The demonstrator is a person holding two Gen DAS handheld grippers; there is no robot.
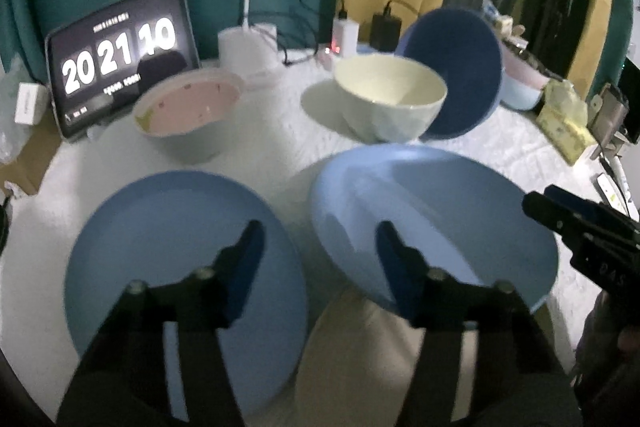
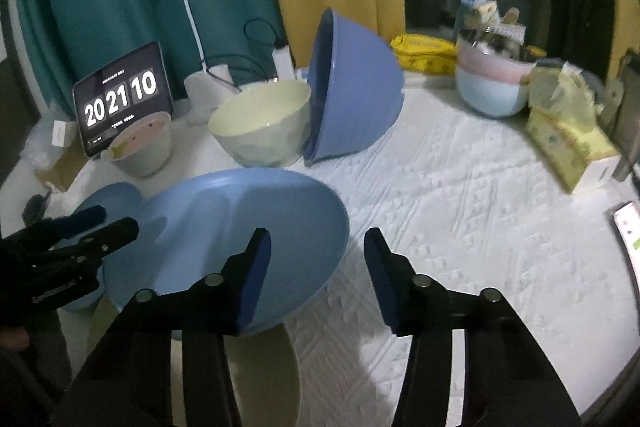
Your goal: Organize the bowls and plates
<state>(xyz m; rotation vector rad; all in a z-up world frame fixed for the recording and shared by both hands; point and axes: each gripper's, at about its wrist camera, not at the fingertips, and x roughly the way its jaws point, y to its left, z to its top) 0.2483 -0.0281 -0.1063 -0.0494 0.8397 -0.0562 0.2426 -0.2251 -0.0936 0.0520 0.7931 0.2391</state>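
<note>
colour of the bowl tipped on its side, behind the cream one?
Blue, a deeper shade than the plates. The tipped bowl shows best in the right wrist view.

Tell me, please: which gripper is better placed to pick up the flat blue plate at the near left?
Probably the left gripper. In its own view its open fingers already hang over the flat blue plate. The right gripper hangs at the right edge of the tilted light blue plate, farther away.

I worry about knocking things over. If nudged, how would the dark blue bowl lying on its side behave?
The dark blue bowl rests on its curved wall against the cream bowl, so it would probably rock or roll. It looks rigid and smooth, likely slippery.
</note>
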